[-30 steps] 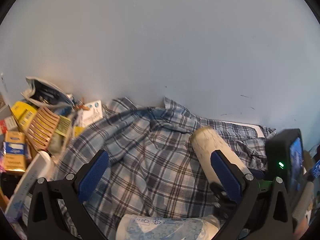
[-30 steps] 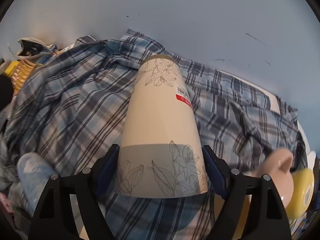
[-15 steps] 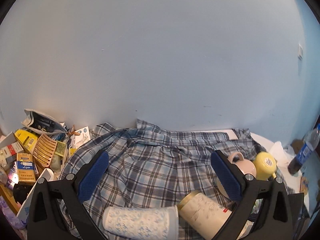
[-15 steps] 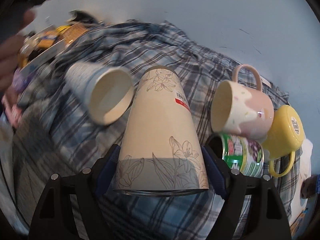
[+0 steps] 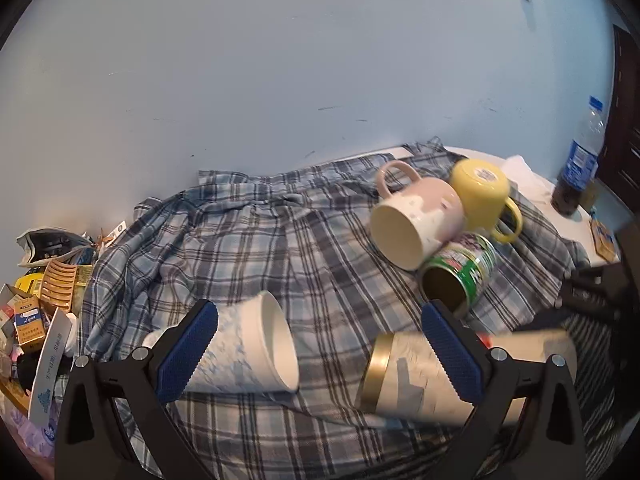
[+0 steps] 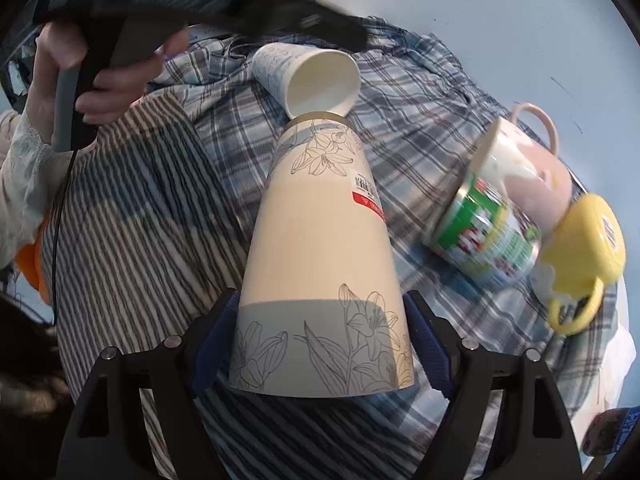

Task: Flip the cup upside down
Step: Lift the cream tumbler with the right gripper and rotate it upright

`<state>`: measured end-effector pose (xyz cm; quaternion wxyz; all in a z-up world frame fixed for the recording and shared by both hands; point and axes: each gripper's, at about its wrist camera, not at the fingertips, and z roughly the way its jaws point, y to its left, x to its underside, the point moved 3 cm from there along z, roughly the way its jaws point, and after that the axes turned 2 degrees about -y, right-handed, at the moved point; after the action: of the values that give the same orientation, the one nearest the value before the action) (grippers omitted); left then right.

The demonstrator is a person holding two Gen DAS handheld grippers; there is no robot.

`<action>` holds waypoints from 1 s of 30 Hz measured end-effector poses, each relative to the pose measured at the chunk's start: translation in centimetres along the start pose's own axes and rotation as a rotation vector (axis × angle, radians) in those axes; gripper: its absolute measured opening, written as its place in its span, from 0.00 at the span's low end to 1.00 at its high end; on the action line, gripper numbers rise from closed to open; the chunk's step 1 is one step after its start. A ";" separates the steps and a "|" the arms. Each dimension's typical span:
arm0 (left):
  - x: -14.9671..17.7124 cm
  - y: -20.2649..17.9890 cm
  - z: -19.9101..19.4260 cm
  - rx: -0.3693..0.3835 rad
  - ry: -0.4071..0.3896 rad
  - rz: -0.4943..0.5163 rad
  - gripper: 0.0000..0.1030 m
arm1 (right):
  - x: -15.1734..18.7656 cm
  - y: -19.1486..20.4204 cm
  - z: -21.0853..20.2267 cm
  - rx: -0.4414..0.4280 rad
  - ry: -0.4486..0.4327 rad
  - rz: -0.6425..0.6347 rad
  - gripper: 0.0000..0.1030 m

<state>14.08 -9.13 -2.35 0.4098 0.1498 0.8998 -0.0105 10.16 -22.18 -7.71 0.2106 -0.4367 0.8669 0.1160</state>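
My right gripper (image 6: 320, 344) is shut on a tall cream paper cup with line-drawn lilies (image 6: 320, 248). It holds the cup near its wide mouth, the gold-banded base pointing away. The same cup shows blurred in the left wrist view (image 5: 460, 376), lying sideways above the plaid cloth (image 5: 260, 248). My left gripper (image 5: 320, 344) is open and empty, held above the cloth. A white-and-blue paper cup (image 5: 248, 352) lies on its side by the left finger; it also shows in the right wrist view (image 6: 312, 80).
A pink mug (image 5: 416, 220), a yellow mug (image 5: 484, 196) and a green can (image 5: 464, 276) lie together at the right. A drink bottle (image 5: 580, 164) stands far right. Boxes and clutter (image 5: 36, 300) fill the left edge. A striped cloth (image 6: 132, 216) lies nearer.
My left gripper has lifted and turned right, bringing the mugs and can into view. My right gripper has swung the lily cup round, still gripped.
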 end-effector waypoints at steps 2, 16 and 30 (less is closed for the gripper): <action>0.8 -1.1 0.1 0.006 0.004 0.038 1.00 | 0.4 -0.5 -0.2 0.090 0.015 -0.003 0.78; 2.0 -4.7 1.8 0.034 0.027 0.205 1.00 | 3.5 -5.9 -7.8 0.409 -0.096 0.307 0.78; 1.8 -4.2 7.6 0.252 0.353 -0.550 0.86 | 4.8 -7.0 -7.8 0.538 -0.170 0.509 0.78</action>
<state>17.36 -13.70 -9.20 0.2079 -0.0494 0.9551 -0.2054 11.19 -32.79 -3.15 0.3533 -0.1252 0.9266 -0.0312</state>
